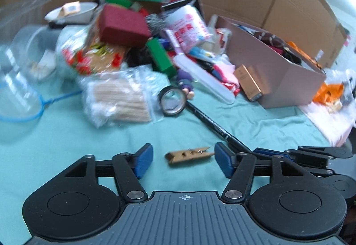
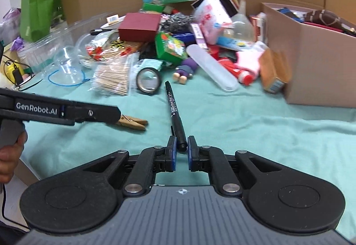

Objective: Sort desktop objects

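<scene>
The right gripper [image 2: 182, 151] fingers pinch a black marker [image 2: 175, 111]; the left gripper [image 1: 183, 161] fingers are spread around a wooden clothespin [image 1: 189, 154], its tip toward three o'clock.

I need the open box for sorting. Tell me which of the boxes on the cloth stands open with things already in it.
The big tan cardboard box at the right: open-topped, with items inside. The dark red box on the pile is closed.

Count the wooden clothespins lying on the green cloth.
1: the wooden clothespin lies between the open left gripper's fingers, left of the black marker. The pile may hide others.
</scene>
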{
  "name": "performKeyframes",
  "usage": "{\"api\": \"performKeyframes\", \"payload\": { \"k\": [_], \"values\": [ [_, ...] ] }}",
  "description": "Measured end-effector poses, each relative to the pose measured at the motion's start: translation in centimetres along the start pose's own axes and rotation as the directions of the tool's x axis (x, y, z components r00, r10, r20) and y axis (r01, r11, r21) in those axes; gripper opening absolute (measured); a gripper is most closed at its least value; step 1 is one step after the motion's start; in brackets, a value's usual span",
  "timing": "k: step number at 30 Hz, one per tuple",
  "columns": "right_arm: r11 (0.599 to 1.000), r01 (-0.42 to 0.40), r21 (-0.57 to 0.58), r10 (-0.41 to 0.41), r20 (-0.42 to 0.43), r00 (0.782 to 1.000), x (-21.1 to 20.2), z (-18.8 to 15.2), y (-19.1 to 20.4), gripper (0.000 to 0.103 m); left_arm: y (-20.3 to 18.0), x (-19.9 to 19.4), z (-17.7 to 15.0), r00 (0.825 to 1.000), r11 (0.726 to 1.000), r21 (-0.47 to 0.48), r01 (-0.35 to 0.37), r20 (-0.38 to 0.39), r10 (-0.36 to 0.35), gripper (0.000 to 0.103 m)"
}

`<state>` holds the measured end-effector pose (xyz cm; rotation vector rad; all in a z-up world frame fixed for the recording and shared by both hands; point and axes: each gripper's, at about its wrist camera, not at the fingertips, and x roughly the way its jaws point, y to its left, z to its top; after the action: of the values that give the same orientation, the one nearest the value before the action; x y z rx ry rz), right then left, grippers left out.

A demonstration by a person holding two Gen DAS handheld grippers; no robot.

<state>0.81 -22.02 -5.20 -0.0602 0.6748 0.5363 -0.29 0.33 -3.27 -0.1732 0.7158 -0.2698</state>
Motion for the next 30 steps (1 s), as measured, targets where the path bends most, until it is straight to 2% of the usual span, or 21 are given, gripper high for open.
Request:
{"api": "performKeyframes", "payload": {
  "k": [3,4,5,7,8,10,11,13,16,17,18,19,26,27,28,29,30],
  "values": [
    [1.000,0.004,0.008,-0.004,-0.001,1.000,0.0,0.0,-0.2,0.012,-0.6,0.9,0.2,0.998,0.997,0.050,0.056,-0.024,-0.055,0.081],
    [1.000,0.015,0.005,-0.015,0.005,1.000,0.1,0.1,-0.1,0.015,-0.7,1.1,0.2,0.996,0.995,0.069,0.078,-0.036,-0.076,0.081],
    [1.000,0.025,0.000,-0.025,0.010,1.000,0.2,0.3,-0.1,0.024,-0.9,1.4,0.1,0.995,0.992,0.091,0.092,-0.051,-0.088,0.081],
    [0.999,0.037,-0.012,-0.037,0.021,0.999,0.5,0.6,0.0,0.033,-1.1,1.7,-0.2,0.994,0.985,0.137,0.101,-0.064,-0.093,0.077],
    [0.999,0.033,-0.019,-0.032,0.026,0.999,0.7,0.7,0.1,0.034,-1.2,1.7,-0.3,0.994,0.982,0.160,0.097,-0.062,-0.088,0.072],
    [0.999,0.023,-0.031,-0.022,0.027,0.999,1.1,1.0,0.2,0.034,-1.0,2.0,-0.3,0.993,0.982,0.168,0.092,-0.083,-0.079,0.030],
    [0.999,0.023,-0.035,-0.022,0.025,0.999,1.3,1.1,0.3,0.034,-0.8,2.1,-0.3,0.995,0.984,0.161,0.080,-0.078,-0.068,0.022],
    [0.999,0.028,-0.041,-0.027,0.019,0.999,1.7,1.1,0.4,0.034,-0.5,2.2,0.0,0.994,0.988,0.133,0.080,-0.087,-0.069,0.018],
    [0.999,0.036,-0.034,-0.036,0.012,0.999,1.8,1.1,0.4,0.038,-0.5,2.3,0.4,0.993,0.994,0.088,0.065,-0.102,-0.056,0.018],
    [0.999,0.039,-0.033,-0.039,0.014,0.999,1.8,1.1,0.3,0.039,-0.7,2.3,0.5,0.992,0.994,0.080,0.073,-0.108,-0.064,0.022],
    [0.998,0.046,-0.034,-0.045,0.016,0.999,1.7,1.1,0.2,0.039,-0.7,2.4,0.5,0.989,0.993,0.069,0.097,-0.116,-0.088,0.040],
    [0.998,0.053,-0.035,-0.053,0.018,0.998,1.6,1.2,0.1,0.039,-0.8,2.6,0.4,0.987,0.991,0.060,0.116,-0.121,-0.108,0.044],
    [0.997,0.068,-0.034,-0.067,0.020,0.998,1.5,1.2,-0.6,0.037,-2.6,3.9,0.6,0.988,0.988,0.102,0.117,-0.111,-0.105,0.045],
    [0.997,0.071,-0.036,-0.071,0.017,0.997,1.5,1.2,-0.6,0.037,-2.7,4.1,0.6,0.989,0.988,0.108,0.110,-0.107,-0.098,0.036],
    [0.997,0.070,-0.038,-0.070,0.009,0.998,1.6,1.1,-0.7,0.035,-2.9,4.2,0.7,0.991,0.989,0.117,0.096,-0.104,-0.084,0.016],
    [0.997,0.062,-0.039,-0.062,-0.001,0.998,1.7,1.0,-0.7,0.027,-2.9,4.3,0.7,0.992,0.989,0.119,0.092,-0.103,-0.079,0.013],
    [0.998,0.051,-0.044,-0.051,-0.009,0.999,1.7,0.9,-0.7,0.024,-2.6,4.3,0.8,0.992,0.990,0.108,0.087,-0.103,-0.075,0.006]
  ]
}}
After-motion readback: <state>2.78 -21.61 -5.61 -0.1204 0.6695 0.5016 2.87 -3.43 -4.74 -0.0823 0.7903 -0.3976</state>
